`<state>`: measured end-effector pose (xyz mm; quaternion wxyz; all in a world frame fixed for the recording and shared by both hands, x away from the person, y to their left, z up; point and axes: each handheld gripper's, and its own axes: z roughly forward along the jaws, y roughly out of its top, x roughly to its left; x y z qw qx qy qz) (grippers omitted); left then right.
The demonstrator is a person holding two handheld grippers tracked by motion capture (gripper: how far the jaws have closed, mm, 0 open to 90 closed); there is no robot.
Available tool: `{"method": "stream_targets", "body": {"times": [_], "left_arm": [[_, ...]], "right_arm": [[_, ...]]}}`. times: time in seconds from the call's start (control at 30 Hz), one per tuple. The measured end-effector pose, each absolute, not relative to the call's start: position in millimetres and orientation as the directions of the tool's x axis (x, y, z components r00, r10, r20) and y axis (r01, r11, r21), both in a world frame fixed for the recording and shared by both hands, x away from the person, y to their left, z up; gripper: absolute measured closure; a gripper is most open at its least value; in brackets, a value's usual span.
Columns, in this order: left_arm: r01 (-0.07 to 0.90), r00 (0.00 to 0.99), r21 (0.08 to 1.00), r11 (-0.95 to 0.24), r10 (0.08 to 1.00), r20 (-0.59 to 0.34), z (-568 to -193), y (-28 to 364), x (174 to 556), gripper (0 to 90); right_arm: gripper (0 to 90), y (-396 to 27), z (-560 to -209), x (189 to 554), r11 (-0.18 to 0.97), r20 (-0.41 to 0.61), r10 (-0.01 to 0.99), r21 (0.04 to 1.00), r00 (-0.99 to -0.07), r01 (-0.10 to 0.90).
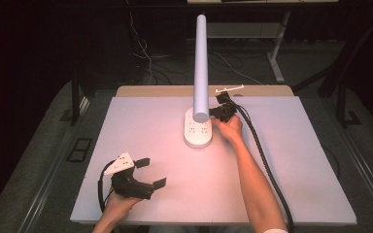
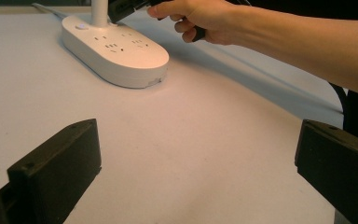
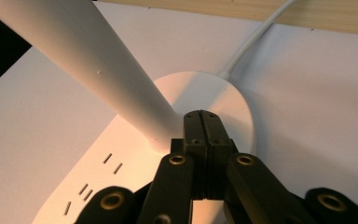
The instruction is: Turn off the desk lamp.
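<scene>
A white lamp stands mid-table. Its oval base carries several socket slots, and a long white tube rises from it. My right gripper is shut with nothing between its jaws. In the right gripper view its joined tips rest against the base top, right beside the foot of the tube; whether they press on it I cannot tell. My left gripper lies near the front left edge, open and holding nothing. Its view looks across bare table between the jaws towards the base and the right hand.
The lamp's white cord runs from the back of the base towards the wooden far edge. A small round button sits on the base near the tube. The right gripper's black cable trails across the table's right half.
</scene>
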<state>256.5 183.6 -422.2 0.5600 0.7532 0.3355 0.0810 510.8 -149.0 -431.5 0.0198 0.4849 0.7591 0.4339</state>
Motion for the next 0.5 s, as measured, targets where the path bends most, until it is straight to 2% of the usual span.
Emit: {"method": "stream_targets", "body": {"times": [0.5], "left_arm": [[0.41, 0.765, 0.899, -0.156, 0.595, -0.246, -421.8, 182.8, 255.7, 0.0]], "right_arm": [[90.0, -151.4, -437.2, 507.2, 0.119, 0.415, 0.743, 0.69, -0.525, 0.714]]}}
